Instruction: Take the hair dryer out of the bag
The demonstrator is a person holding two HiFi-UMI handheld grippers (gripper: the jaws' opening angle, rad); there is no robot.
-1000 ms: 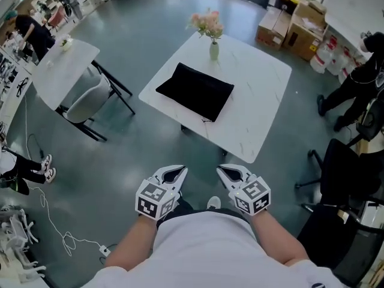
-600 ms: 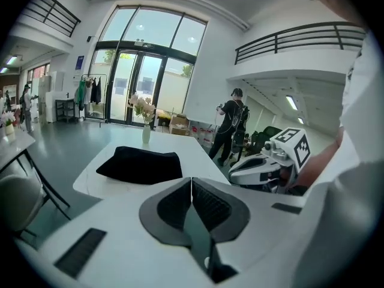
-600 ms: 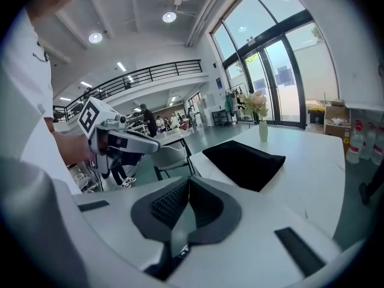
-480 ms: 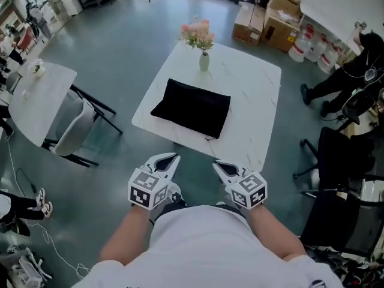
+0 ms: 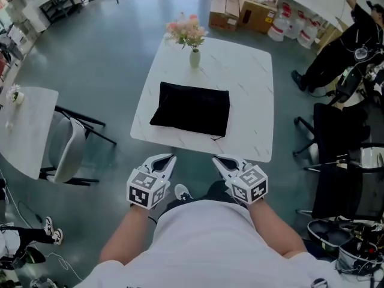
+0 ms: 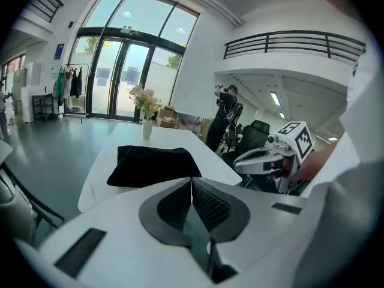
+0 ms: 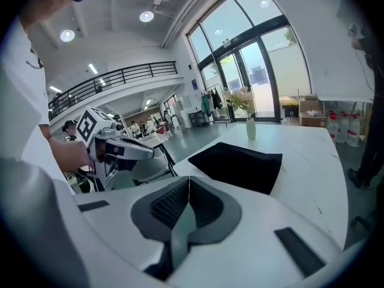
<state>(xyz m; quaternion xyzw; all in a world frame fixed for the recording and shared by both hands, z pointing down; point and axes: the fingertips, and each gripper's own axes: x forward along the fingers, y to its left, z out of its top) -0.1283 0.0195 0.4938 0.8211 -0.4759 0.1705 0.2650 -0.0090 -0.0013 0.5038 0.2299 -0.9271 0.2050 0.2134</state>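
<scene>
Holds L gripper (image 5: 170, 157) & R gripper (image 5: 216, 159) side by side just short of white bench (image 5: 255, 95), fingers of both closed, nothing between. Sees black bag (image 5: 192, 108) flat on bench nr front edge, clear of both; vase w/ flowers (image 5: 194, 57) beyond it. Can't make out hair dryer.

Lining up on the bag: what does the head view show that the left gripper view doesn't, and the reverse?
Head view only: the left gripper and right gripper side by side, short of the near edge of the table. Left gripper view only: that gripper's jaws pressed together, empty; glass doors, balcony railing. Both: the black bag flat on the table, flower vase behind.
</scene>
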